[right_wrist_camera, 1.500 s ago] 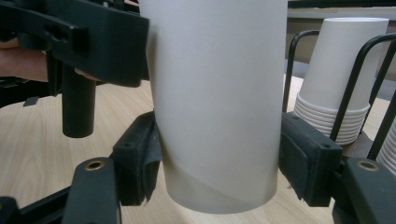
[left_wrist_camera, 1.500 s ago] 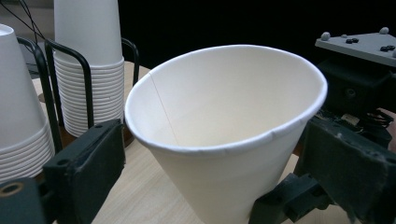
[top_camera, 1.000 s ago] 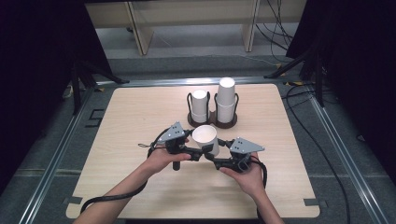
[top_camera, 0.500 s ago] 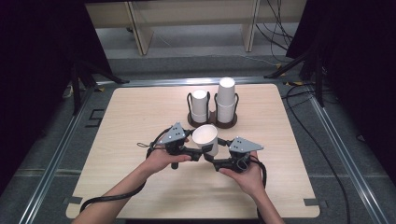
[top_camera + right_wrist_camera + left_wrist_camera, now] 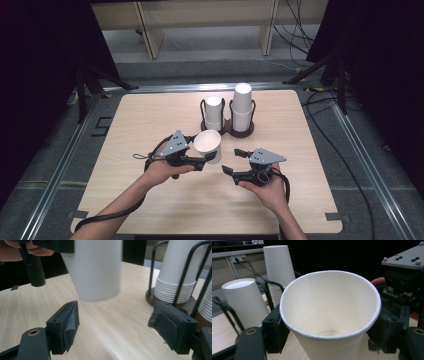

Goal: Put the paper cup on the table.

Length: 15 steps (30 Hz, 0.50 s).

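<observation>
The left tool (image 5: 209, 158) is clenched on a white paper cup (image 5: 208, 144), its jaws pressing the cup's sides below the rim, and holds it clear of the wooden surface (image 5: 150, 115), mouth up and tilted. The cup hangs just in front of the dark wire cup rack (image 5: 234, 129), which carries two stacks of white cups (image 5: 241, 106). The right tool (image 5: 230, 161) has just been opening and stands released, nothing between its jaws, beside the cup and apart from it.
</observation>
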Tool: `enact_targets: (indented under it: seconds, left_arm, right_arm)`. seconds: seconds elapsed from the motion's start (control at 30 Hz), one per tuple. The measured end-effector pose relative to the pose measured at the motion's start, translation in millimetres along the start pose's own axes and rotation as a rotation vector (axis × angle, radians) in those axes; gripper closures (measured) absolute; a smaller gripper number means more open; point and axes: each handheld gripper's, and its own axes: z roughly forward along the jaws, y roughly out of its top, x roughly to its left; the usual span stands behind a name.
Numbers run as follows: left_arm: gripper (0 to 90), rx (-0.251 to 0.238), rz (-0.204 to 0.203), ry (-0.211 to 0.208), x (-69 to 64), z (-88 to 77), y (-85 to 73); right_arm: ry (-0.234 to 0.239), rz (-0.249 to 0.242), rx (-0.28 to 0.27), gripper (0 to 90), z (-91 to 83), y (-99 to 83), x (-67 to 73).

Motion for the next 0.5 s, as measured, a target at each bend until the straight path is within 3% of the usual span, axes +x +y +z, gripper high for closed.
enact_targets:
  seconds: [0.03, 0.07, 0.1, 0.3, 0.4, 0.43, 0.47, 0.5]
  left_arm:
    - [25.7, -0.001, 0.003, 0.011, 1.0, -2.7, -1.0]
    - [25.6, 0.008, -0.001, 0.02, 1.7, -5.8, -1.7]
    - [25.6, -0.007, -0.005, 0.025, 3.0, -7.9, -3.6]
    - [25.7, 0.009, -0.008, 0.082, 5.7, -24.3, -8.4]
    - [25.7, -0.004, -0.003, 0.098, 7.9, -30.5, -11.6]
    - [25.6, 0.014, -0.002, 0.104, 8.6, -34.2, -12.4]
    - [25.6, 0.009, -0.008, 0.108, 9.2, -36.4, -14.2]
    - [25.7, 0.013, -0.014, 0.115, 9.7, -39.4, -15.7]
  right_arm:
    - [-0.002, 0.0, -0.019, 22.5, 0.2, -0.4, -0.5]
    - [-0.011, -0.03, -0.043, 22.7, 0.5, -0.5, -3.2]
    - [-0.01, 0.002, -0.01, 22.8, -2.2, -0.3, -1.6]
    - [0.0, 0.026, -0.015, 23.4, -3.8, -2.6, -2.3]
    - [-0.03, 0.023, -0.013, 23.4, -5.5, -3.8, -2.0]
    - [-0.024, 0.018, -0.006, 23.4, -5.7, -3.9, -3.4]
    - [-0.023, -0.025, -0.043, 23.5, -3.3, -4.8, -7.0]
    - [-0.042, -0.005, -0.032, 23.5, -5.7, -4.9, -5.1]
